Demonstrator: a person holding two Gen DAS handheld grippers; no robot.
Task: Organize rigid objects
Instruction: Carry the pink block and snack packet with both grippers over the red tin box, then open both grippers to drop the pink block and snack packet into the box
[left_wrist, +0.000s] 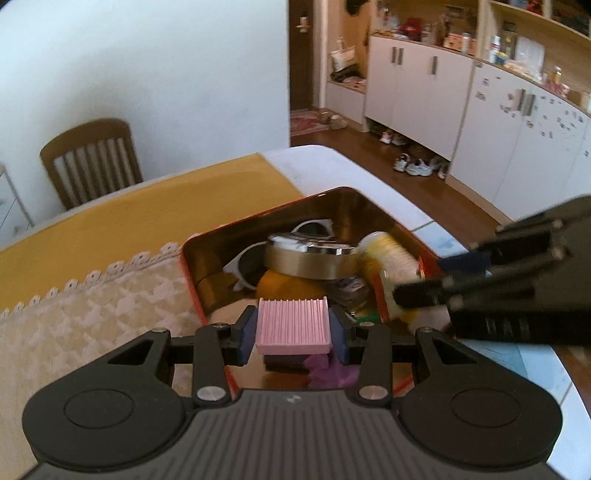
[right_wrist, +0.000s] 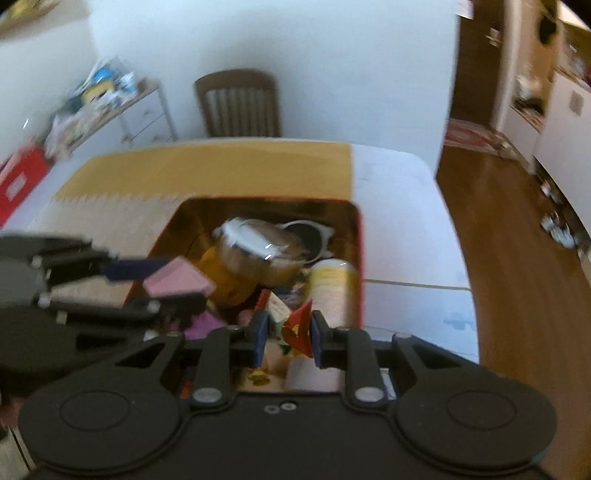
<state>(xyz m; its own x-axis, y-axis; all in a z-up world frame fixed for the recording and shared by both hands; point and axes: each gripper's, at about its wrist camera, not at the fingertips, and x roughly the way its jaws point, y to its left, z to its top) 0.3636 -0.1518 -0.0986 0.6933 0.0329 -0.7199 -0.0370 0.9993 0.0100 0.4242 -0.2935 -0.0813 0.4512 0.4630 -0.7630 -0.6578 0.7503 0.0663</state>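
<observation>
A red tin box (left_wrist: 188, 273) with a shiny gold inside stands on the table, also in the right wrist view (right_wrist: 360, 258). It holds a round metal tin (left_wrist: 310, 258), white sunglasses (left_wrist: 314, 227), a pale yellow tube (left_wrist: 388, 254) and other items. My left gripper (left_wrist: 293, 326) is shut on a pink ribbed block (left_wrist: 293, 325) over the box's near edge; the block shows in the right wrist view (right_wrist: 177, 278). My right gripper (right_wrist: 286, 334) is over the box's near right part, its jaws narrowly apart around a red-and-yellow wrapper (right_wrist: 299, 328); contact is unclear.
The table carries a yellow cloth (left_wrist: 147, 210) and a cream lace-edged mat (left_wrist: 92, 317). A wooden chair (left_wrist: 92, 158) stands behind it by the white wall. White cabinets (left_wrist: 417, 88) and shoes (left_wrist: 417, 166) line the wooden floor to the right. A cluttered shelf (right_wrist: 107, 103) stands far left.
</observation>
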